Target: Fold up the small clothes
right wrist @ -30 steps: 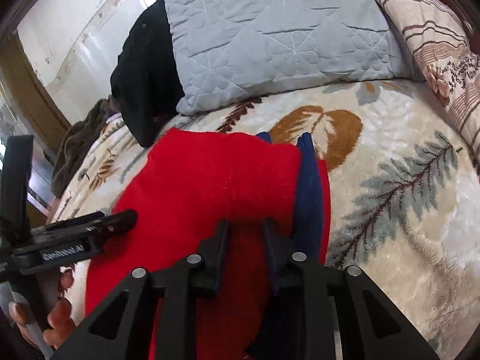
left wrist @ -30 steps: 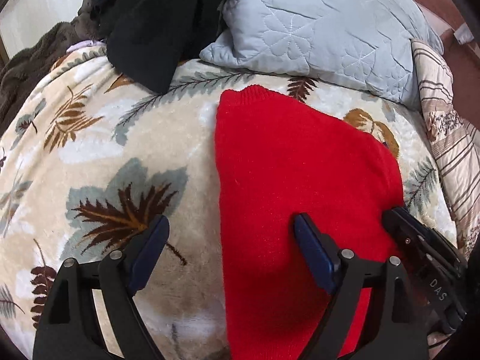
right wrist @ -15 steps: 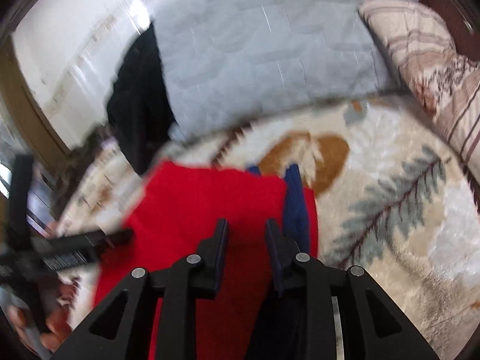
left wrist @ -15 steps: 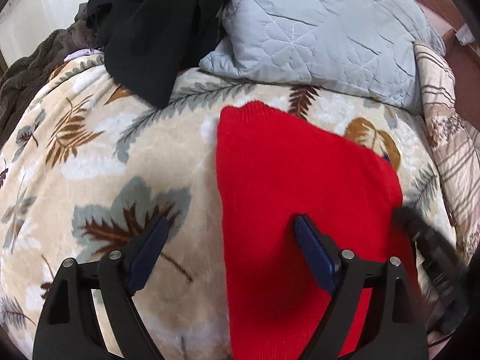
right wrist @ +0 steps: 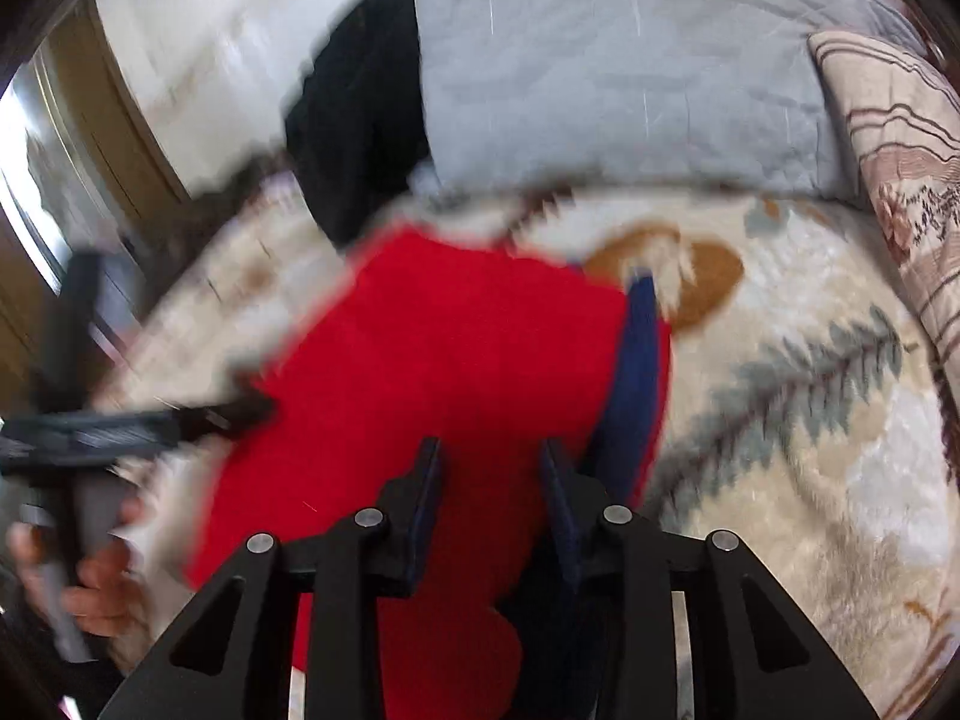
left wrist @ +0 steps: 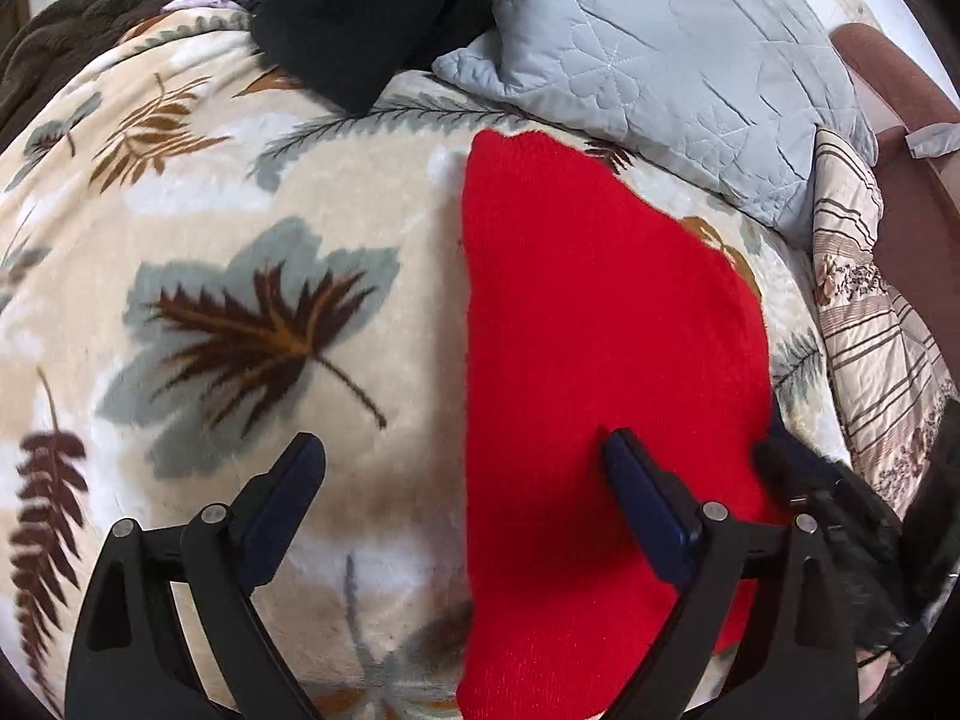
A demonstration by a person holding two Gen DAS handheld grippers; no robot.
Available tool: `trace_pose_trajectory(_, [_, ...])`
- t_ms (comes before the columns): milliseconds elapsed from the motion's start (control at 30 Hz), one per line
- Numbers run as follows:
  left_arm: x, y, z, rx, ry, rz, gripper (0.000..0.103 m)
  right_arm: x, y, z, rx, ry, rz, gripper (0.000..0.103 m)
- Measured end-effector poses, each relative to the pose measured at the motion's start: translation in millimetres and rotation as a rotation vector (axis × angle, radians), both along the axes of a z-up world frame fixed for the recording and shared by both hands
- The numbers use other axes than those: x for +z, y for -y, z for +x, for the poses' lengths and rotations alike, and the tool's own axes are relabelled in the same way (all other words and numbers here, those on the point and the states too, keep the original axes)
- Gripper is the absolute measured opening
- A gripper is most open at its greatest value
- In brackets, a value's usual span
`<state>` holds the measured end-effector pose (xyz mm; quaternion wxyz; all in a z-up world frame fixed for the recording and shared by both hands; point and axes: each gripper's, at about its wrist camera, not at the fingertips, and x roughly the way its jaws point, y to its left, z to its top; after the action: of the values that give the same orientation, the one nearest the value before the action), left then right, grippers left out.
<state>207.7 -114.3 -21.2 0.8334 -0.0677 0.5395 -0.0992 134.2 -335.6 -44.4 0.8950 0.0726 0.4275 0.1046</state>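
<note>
Red garment (left wrist: pixel 600 324) folded flat, navy trim at edge.

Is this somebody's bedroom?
Probably a bedroom. The red garment lies on a bed covered by a leaf-print blanket, with a grey quilted pillow and a striped pillow at its head.

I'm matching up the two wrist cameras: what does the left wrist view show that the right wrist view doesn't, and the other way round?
Left wrist view only: the big grey-and-brown leaf print on the blanket and a dark brown throw at the top left.

Right wrist view only: the garment's navy band, the hand holding the left gripper, and a wooden frame.

Both: the red garment lying flat, the leaf-print blanket, the grey quilted pillow, the black clothing and the striped pillow.
</note>
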Motion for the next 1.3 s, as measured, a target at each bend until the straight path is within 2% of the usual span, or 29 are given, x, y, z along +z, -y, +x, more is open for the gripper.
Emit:
trace_pose_trajectory(67, [1.1,-0.1,0.6,0.007,-0.022,-0.001,0.096,9.4,0.5,-7.1,0.0,0.015,-0.001,0.036])
trace_pose_trajectory(133, [12.8,-5.4,-1.8,0.004,-0.033,-0.036,0.095,23.0,5.5,-22.6,0.039,0.058,0.016,0.037])
trace_pose_trajectory(233, [23.9,-9.0,-16.9,-0.005,0.015,-0.021,0.095,20.2,8.1,-38.0,0.115,0.028,0.012,0.037])
trace_pose_trajectory(300, [14.7,-4.8,-23.6,-0.023,0.003,-0.003,0.096,4.4,6.6,-36.4,0.118,-0.022,-0.014,0.036])
trace_pose_trajectory(367, [-3.9,1.9,-25.6,-0.035,-0.03,0.009,0.097,0.3,6.2,-35.0,0.111,-0.03,-0.007,0.037])
trace_pose_trajectory(433, [-5.1,-0.5,-26.2,-0.025,-0.043,-0.016,0.097,10.6,14.0,-36.6,0.094,-0.012,0.064,0.037])
trace_pose_trajectory(467, [-0.7,-3.3,-25.3,-0.027,-0.047,-0.038,0.097,17.4,26.1,-38.0,0.059,0.015,0.137,0.038])
trace_pose_trajectory(500, [2.9,-5.4,-24.2,-0.029,-0.047,-0.051,0.097,19.8,34.7,-38.3,0.024,0.027,0.174,0.044])
trace_pose_trajectory(533, [6.5,-7.9,-22.1,-0.029,-0.045,-0.06,0.097,21.0,48.3,-36.1,-0.035,0.032,0.221,0.056])
trace_pose_trajectory(600, [11.2,-12.0,-15.2,-0.029,-0.044,-0.074,0.097,15.4,74.4,-30.2,-0.143,0.029,0.314,0.067])
trace_pose_trajectory(767, [-3.9,-17.6,7.5,-0.035,-0.138,-0.202,0.097,-16.3,98.4,-5.5,-0.252,-0.06,0.514,0.068])
trace_pose_trajectory(867, [-17.0,-17.0,16.6,-0.043,-0.193,-0.301,0.097,-36.5,97.3,11.4,-0.268,-0.115,0.621,0.074])
trace_pose_trajectory(933, [-23.8,-16.5,21.7,-0.044,-0.22,-0.354,0.097,-37.9,89.5,17.3,-0.257,-0.121,0.605,0.079])
trace_pose_trajectory(967, [-27.6,-15.5,23.5,-0.048,-0.235,-0.372,0.097,-34.7,81.3,21.6,-0.212,-0.115,0.587,0.082])
trace_pose_trajectory(1033, [-31.4,-12.0,25.4,-0.067,-0.243,-0.39,0.097,-34.0,64.5,26.2,-0.126,-0.133,0.586,0.096])
trace_pose_trajectory(1167, [-30.3,-5.2,29.1,-0.107,-0.227,-0.384,0.097,-33.2,37.3,29.3,-0.068,-0.129,0.417,0.102])
trace_pose_trajectory(1300, [-32.6,-3.5,34.6,-0.112,-0.228,-0.397,0.096,-34.2,33.0,28.9,-0.069,-0.128,0.397,0.103])
